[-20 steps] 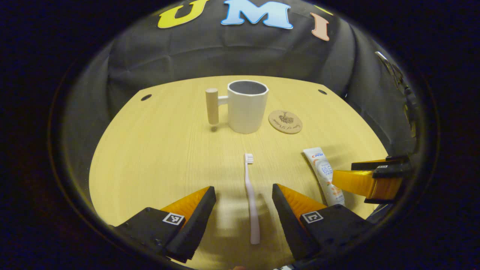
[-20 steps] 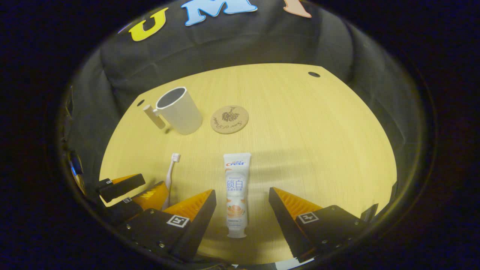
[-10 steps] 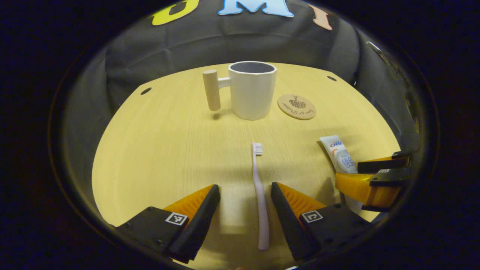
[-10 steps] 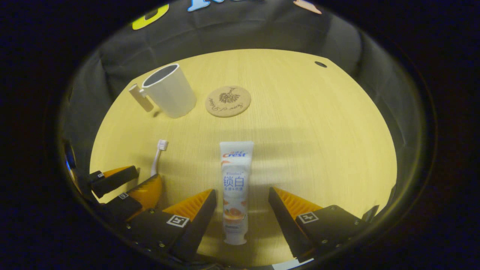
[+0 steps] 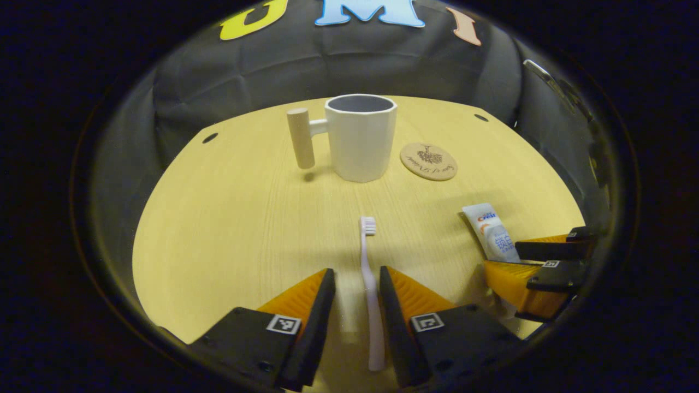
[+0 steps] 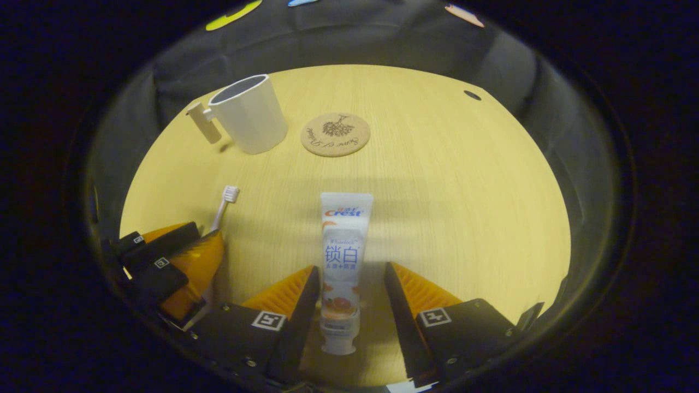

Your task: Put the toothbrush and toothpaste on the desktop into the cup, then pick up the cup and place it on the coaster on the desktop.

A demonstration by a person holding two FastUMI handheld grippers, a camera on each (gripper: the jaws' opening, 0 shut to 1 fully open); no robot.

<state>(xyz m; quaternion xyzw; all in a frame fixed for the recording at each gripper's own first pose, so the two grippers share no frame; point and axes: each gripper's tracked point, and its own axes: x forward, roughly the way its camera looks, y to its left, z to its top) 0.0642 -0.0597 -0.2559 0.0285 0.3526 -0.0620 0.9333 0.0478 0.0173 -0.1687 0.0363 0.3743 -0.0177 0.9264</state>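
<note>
Toothbrush (image 5: 369,295) and toothpaste (image 6: 339,267) are each straddled by a hand-held gripper at the counter's near edge. The left hand-held gripper (image 5: 355,297) is set around the toothbrush handle, its fingers narrowed to just beside the handle; whether both press on it cannot be told. The toothbrush's long axis is run straight ahead between the fingers, bristles pointed toward the far edge. The right hand-held gripper (image 6: 347,292) is held open around the lower end of the toothpaste, a gap left on each side, and the tube's long axis is likewise laid forward, cap end nearest. A close along each short axis is judged to be called for next. Farther on, the cup (image 5: 360,143) is stood upright, its handle to the left, with the coaster (image 5: 428,161) just beside it. The wooden counter (image 6: 464,180) is backed by black cloth.
</note>
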